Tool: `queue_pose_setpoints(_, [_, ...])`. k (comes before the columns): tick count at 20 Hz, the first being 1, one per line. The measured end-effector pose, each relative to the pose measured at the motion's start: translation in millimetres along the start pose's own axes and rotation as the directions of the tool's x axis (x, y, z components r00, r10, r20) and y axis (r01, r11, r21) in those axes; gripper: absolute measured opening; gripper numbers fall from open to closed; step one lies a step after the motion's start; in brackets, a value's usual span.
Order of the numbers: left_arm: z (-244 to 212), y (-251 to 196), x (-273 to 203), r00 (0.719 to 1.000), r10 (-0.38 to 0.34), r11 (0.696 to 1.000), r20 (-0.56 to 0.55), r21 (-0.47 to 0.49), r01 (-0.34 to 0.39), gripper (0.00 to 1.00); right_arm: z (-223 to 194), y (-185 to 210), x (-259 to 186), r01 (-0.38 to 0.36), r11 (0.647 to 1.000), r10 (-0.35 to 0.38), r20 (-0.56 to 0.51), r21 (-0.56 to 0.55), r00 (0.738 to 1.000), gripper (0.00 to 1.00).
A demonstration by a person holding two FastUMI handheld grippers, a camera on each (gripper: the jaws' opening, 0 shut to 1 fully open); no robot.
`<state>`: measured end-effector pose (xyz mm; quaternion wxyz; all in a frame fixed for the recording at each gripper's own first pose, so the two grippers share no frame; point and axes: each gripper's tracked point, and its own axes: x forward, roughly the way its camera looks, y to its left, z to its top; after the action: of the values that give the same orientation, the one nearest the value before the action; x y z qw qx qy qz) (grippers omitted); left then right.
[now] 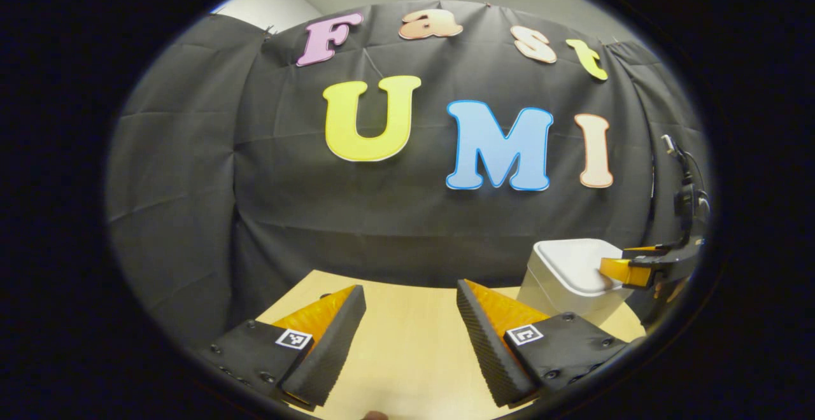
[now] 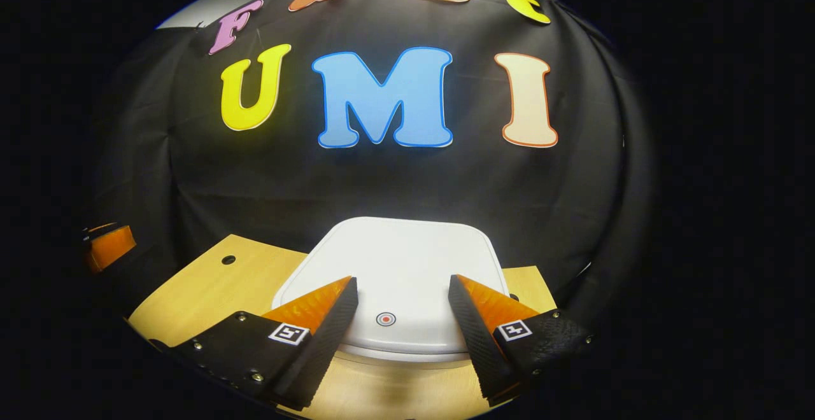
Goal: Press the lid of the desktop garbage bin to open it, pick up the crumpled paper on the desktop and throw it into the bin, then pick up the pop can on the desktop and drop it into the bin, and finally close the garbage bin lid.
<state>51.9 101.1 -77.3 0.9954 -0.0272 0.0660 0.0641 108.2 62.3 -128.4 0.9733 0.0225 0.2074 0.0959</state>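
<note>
Bin (image 2: 395, 267), white and square-shouldered, sits right in front of the right gripper (image 2: 402, 289), its lid (image 2: 407, 248) down flat, a small round mark (image 2: 385, 319) near the lid's front edge. The right gripper's two fingers are spread wide apart, one over each front corner of the lid; whether they touch it I cannot tell. Nothing is held between them.

In the left gripper view the bin (image 1: 560, 280) stands off to the right of the wooden desktop (image 1: 407, 343), close to the black cloth wall (image 1: 382, 216), and the right gripper (image 1: 630, 270) reaches in over the lid from the right side. The left gripper (image 1: 411, 299) hangs above bare pale wood, fingers parted, nothing between them.

The desktop's back edge runs along the foot of the cloth. In the right gripper view a small dark hole (image 2: 228, 259) shows in the wood left of the bin, with open tabletop around it, and the left gripper (image 2: 108, 245) peeks in at the far left, well apart from the bin.
</note>
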Motion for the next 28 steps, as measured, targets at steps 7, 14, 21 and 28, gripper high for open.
queue_pose_setpoints(7, [-1.6, -5.3, 1.0, 1.0, -0.01, 1.0, -0.004, -0.01, 0.01, 0.97, -3.5, 1.1, -1.6, 0.025, 0.999, -0.026, 0.074, 0.021, 0.997, 0.92])
queue_pose_setpoints(14, [-5.1, -5.0, -1.0, 1.0, -0.006, 0.999, -0.009, -0.032, 0.006, 0.96, -5.5, 1.1, -0.1, 0.05, 0.998, -0.053, 0.137, 0.024, 0.989, 0.93])
queue_pose_setpoints(21, [-6.9, -1.1, -4.7, 1.0, -0.001, 0.999, -0.01, -0.032, 0.001, 0.95, -9.0, 1.0, 0.5, 0.049, 0.998, -0.054, 0.153, 0.037, 0.987, 0.93])
queue_pose_setpoints(28, [0.5, -4.0, -7.1, 1.0, -0.01, 1.0, 0.007, -0.009, 0.01, 0.97, -3.6, 1.3, -1.9, 0.057, 0.997, -0.063, 0.168, 0.045, 0.984, 0.92])
